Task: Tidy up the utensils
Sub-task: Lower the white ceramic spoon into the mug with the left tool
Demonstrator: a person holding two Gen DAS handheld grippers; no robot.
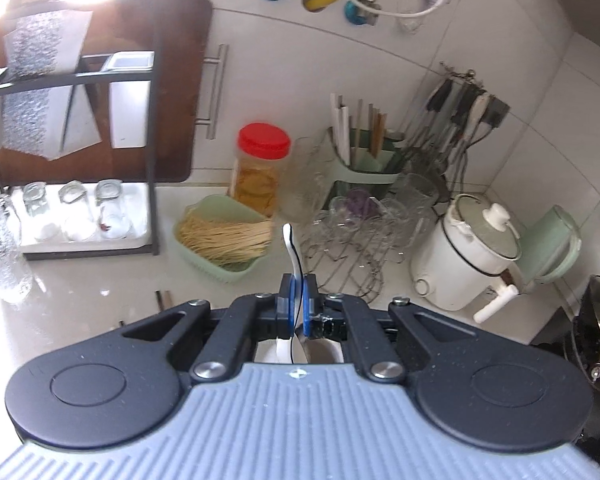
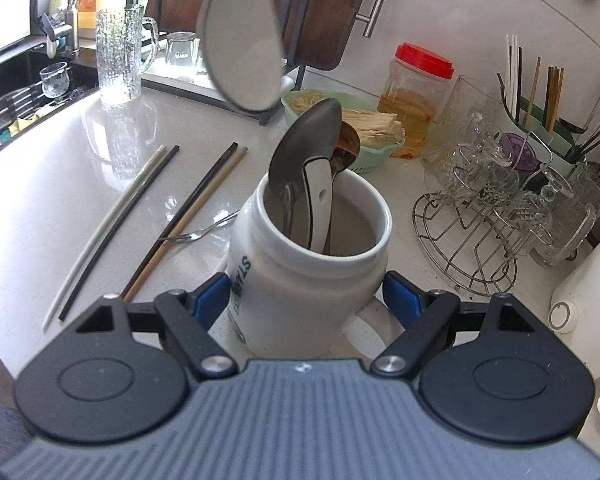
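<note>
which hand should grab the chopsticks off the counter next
Neither is free now. The left gripper is shut on a white spoon, and the right gripper braces the mug. Probably the left, once it drops its spoon: the chopsticks lie on the mug's left.

A home kitchen: tiled wall, pale countertop, sink, rice cooker, chopstick caddy, hanging utensils, probably noodles.

Black tongs, blue pads, ribbed grey housing.
</note>
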